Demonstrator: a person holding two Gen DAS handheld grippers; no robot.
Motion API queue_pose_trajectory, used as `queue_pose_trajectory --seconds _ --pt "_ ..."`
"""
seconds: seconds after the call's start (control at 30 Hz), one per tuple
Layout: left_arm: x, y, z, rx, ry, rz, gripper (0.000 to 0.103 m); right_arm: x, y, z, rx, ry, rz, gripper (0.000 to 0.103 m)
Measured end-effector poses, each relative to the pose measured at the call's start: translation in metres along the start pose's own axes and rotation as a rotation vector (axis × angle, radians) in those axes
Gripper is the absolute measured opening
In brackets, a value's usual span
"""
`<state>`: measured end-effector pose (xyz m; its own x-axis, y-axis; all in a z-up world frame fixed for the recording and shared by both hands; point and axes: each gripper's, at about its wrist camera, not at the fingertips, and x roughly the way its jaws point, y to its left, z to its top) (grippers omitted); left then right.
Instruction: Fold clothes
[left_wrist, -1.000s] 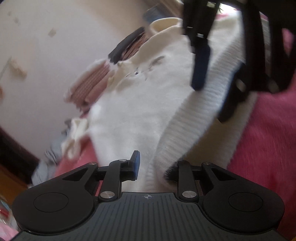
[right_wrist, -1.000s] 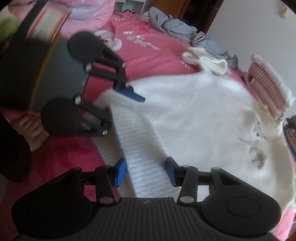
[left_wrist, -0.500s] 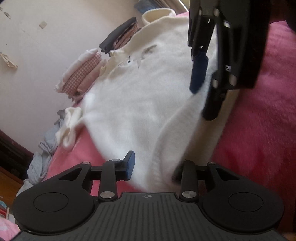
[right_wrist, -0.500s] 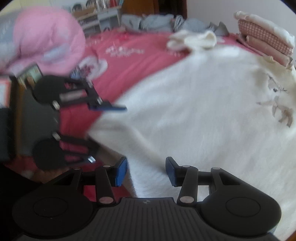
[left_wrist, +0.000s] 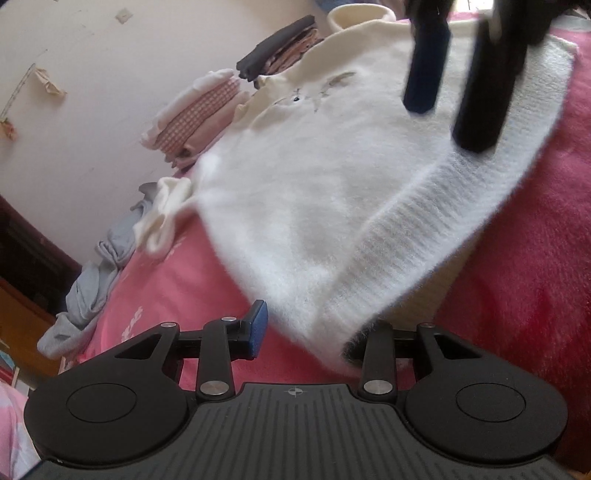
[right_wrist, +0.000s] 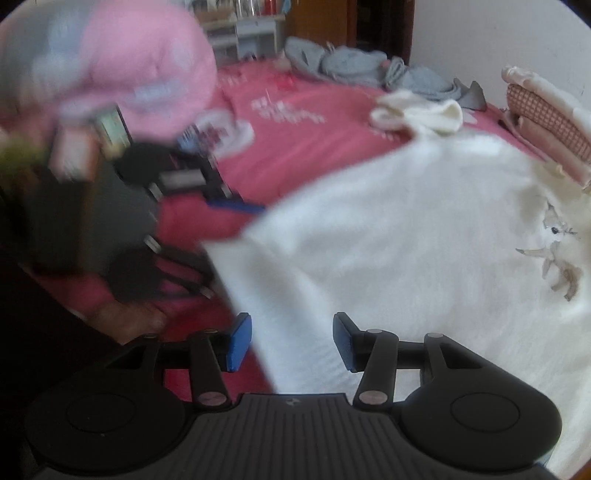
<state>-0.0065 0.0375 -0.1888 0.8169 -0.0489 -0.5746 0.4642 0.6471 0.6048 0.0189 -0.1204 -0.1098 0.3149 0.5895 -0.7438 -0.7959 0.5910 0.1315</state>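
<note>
white sweater (left_wrist: 306, 192) lies spread on the pink bed (left_wrist: 524, 258), hem nearest us. left gripper (left_wrist: 314, 332) and right gripper (right_wrist: 291, 343) straddle that hem, jaws partly apart, just been opening, fabric between them, not pinched. we judge they're letting go.

Soft daylight, moderately bright, fairly even. White sweater (left_wrist: 332, 192) near overexposed in the right wrist view, knit texture lost there; ribbing readable in the left wrist view. Right wrist view motion-blurred, worst left of the sweater: pink bundle (right_wrist: 122, 70) and left tool (right_wrist: 225, 240) smeared. Left wrist view sharper; right tool (left_wrist: 450, 96), above the sweater, dark and soft. Fisheye bending and dark corners.
</note>
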Motion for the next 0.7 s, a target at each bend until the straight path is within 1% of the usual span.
queue_pose_trajectory --seconds 0.07,0.1,0.13,0.2,0.23,0.3,0.33,0.43,0.53,0.6,0.63,0.7 --pt "-0.002 -0.003 -0.001 0.010 -0.007 0.010 0.037 -0.008 -0.006 0.006 0.028 -0.037 0.019 0.061" --pt "-0.003 -0.004 -0.001 0.013 -0.009 0.014 0.037 -0.012 -0.009 0.008 0.042 -0.055 0.026 0.061" --pt "-0.003 -0.004 -0.001 0.013 -0.009 0.015 0.037 -0.010 -0.012 0.011 0.055 -0.058 0.004 0.061" --pt "-0.004 -0.004 -0.001 0.012 -0.009 0.017 0.037 0.004 -0.018 0.016 0.049 -0.025 -0.080 0.061" --pt "-0.004 -0.004 -0.001 0.010 -0.008 0.017 0.037 0.015 -0.020 0.018 0.032 0.001 -0.132 0.059" --pt "-0.005 -0.003 -0.001 0.006 -0.007 0.016 0.037 0.038 -0.026 0.021 0.007 0.057 -0.205 0.056" --pt "-0.006 -0.003 -0.001 0.004 -0.006 0.015 0.037 0.047 -0.029 0.023 0.004 0.064 -0.219 0.054" --pt "-0.007 -0.003 -0.002 -0.005 -0.003 0.012 0.037 0.070 -0.032 0.029 -0.036 0.088 -0.217 0.053" --pt "-0.007 -0.002 -0.002 -0.017 -0.001 0.009 0.037 0.093 -0.032 0.032 -0.095 0.118 -0.219 0.048" --pt "-0.007 -0.001 -0.002 -0.022 -0.004 0.007 0.037 0.095 -0.028 0.033 -0.132 0.109 -0.233 0.029" --pt "-0.008 0.000 -0.002 -0.027 -0.005 0.005 0.037 0.094 -0.025 0.035 -0.141 0.105 -0.245 0.007" --pt "-0.009 0.001 -0.002 -0.038 -0.005 0.001 0.037 0.090 -0.021 0.038 -0.158 0.088 -0.272 0.005"
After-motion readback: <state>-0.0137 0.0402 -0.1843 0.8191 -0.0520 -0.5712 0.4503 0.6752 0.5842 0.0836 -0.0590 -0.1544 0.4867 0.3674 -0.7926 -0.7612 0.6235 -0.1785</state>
